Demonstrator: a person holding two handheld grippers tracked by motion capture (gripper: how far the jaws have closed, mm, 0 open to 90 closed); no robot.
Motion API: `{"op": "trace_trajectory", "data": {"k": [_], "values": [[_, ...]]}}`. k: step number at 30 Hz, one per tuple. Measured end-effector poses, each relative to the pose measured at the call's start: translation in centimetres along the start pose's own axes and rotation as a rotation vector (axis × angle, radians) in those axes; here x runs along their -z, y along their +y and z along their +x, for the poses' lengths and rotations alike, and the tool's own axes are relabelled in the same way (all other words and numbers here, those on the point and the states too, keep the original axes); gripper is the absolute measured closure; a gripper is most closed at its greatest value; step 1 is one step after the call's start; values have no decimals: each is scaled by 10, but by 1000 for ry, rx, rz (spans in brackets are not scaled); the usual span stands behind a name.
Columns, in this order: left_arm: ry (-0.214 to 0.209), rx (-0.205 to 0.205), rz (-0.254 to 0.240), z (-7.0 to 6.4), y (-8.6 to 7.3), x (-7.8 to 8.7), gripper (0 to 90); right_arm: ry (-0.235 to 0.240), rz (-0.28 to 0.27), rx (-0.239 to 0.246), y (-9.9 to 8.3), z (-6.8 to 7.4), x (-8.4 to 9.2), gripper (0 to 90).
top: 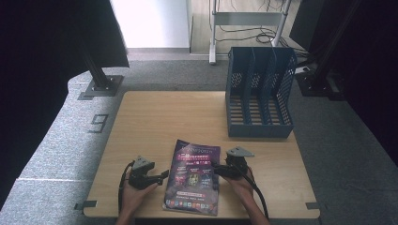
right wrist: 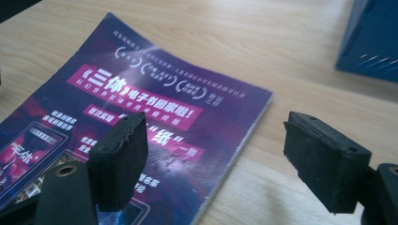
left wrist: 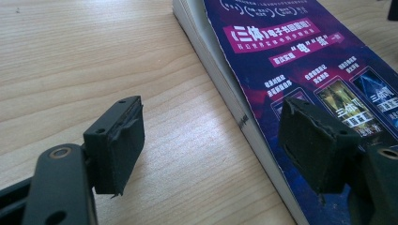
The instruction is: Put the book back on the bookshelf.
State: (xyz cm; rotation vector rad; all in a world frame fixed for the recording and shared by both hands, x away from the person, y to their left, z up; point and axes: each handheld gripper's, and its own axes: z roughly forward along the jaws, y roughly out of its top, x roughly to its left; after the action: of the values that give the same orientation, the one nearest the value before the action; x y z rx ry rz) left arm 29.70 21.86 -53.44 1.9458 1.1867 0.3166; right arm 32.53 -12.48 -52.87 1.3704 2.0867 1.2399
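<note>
On the wooden tabletop (top: 155,117) the magazine (top: 193,176) lies ungrasped, my left gripper (top: 163,176) and right gripper (top: 215,168) flanking it, jaws wide and empty, the lift yet to come

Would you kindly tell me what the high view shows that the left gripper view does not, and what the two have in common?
The high view alone takes in the blue file rack at the table's far right, the right gripper at the magazine's right edge, the person's hands and the grey floor. The left gripper view alone shows the magazine's stacked page edges up close, with one black pad over the cover and the other over bare wood. Both show the purple magazine, the wooden table and the open left gripper.
</note>
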Motion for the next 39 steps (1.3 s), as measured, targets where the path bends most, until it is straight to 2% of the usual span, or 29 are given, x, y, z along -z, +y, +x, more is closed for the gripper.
{"op": "trace_trajectory", "data": {"k": [7, 12, 18, 27, 31, 39], "values": [[0, 6, 8, 0, 0, -4, 235, 19, 9, 9, -6, 3, -2, 211], [-1, -8, 20, -4, -2, -8, 235, 26, 25, 6, -9, 4, -4, 209], [-12, -16, 22, -10, -2, -8, 234, 23, 41, 22, -11, 10, -10, 201], [-13, -31, 20, -15, -1, -9, 233, 18, 98, 45, -19, 19, -22, 179], [-13, -40, 22, -19, -1, -11, 232, 10, 101, 48, -19, 20, -22, 176], [-10, -28, 28, -23, 0, -17, 213, 5, 105, 58, -19, 20, -23, 171]]}}
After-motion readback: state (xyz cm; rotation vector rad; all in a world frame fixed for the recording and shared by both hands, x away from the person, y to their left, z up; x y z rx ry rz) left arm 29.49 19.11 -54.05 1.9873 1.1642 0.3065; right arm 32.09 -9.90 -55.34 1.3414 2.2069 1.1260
